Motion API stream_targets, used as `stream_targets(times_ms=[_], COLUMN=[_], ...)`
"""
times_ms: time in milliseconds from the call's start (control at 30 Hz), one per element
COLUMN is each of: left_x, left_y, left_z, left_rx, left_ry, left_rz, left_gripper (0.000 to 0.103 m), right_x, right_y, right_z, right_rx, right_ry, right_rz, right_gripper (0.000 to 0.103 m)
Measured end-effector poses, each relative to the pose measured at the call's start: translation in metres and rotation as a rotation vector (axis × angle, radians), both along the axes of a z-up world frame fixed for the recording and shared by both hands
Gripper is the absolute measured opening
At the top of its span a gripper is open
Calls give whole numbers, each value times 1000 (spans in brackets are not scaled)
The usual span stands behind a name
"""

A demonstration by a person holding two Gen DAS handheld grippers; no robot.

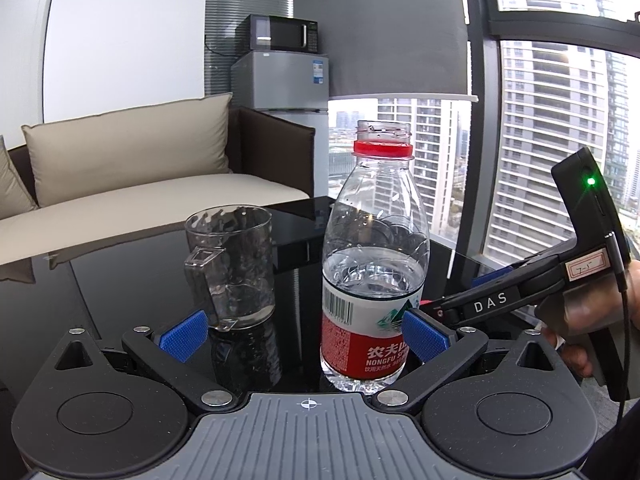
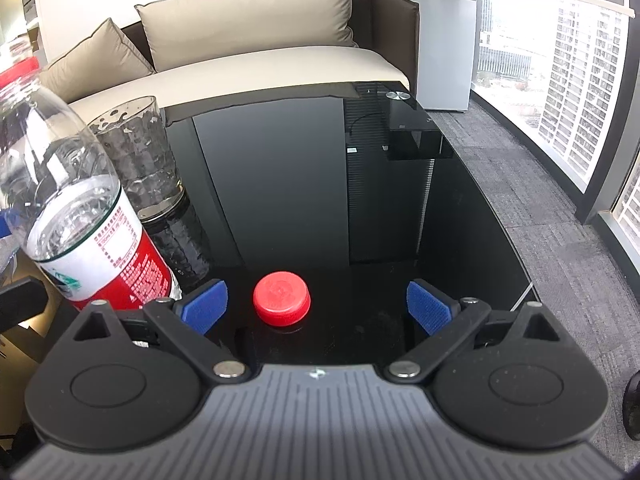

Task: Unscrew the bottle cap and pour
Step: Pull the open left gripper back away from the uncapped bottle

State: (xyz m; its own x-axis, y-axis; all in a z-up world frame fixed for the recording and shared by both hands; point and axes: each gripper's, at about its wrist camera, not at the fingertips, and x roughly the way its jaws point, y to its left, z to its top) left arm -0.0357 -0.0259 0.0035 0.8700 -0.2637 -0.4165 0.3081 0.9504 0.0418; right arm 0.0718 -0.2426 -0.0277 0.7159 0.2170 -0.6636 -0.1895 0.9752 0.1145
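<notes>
In the left wrist view, the left tongs (image 1: 304, 336) are wide open and hold nothing. A water bottle (image 1: 374, 264) stands up straight on the black table (image 1: 120, 288), between the two blue pads. The right pad (image 1: 424, 334) looks like it touches the bottle's label, but the left pad (image 1: 184, 334) is well apart from it. The bottle has no cap on, only a red ring around its neck. It is about half full of water. A clear glass mug (image 1: 230, 266) stands just left of the bottle, with its handle turned toward the camera and only a little water at the bottom. The right tongs (image 1: 496, 300) come in from the right side, held by a hand (image 1: 576, 320), low beside the bottle.

In the right wrist view, the right tongs (image 2: 318, 306) are wide open and hold nothing. The red cap (image 2: 281, 304) lies flat on the table (image 2: 304, 184) between the blue pads (image 2: 428, 306), and neither pad touches it. The bottle (image 2: 76, 208) is at the left edge, just beside the left pad. The mug (image 2: 138, 152) stands behind it. A sofa (image 2: 240, 56) is past the table.
</notes>
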Motion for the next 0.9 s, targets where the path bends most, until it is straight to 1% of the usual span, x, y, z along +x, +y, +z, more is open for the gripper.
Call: stream_targets(times_ms=[467, 900], left_x=[-6, -9], left_y=[7, 8], left_z=[3, 3], left_rx=[-12, -14], left_ry=[5, 9], left_rz=[37, 41], left_gripper=[102, 102], right_x=[-10, -18], right_y=[0, 1], right_z=[2, 2], right_rx=[0, -2], right_ry=[-7, -6], right_rz=[7, 12], right_gripper=[99, 99])
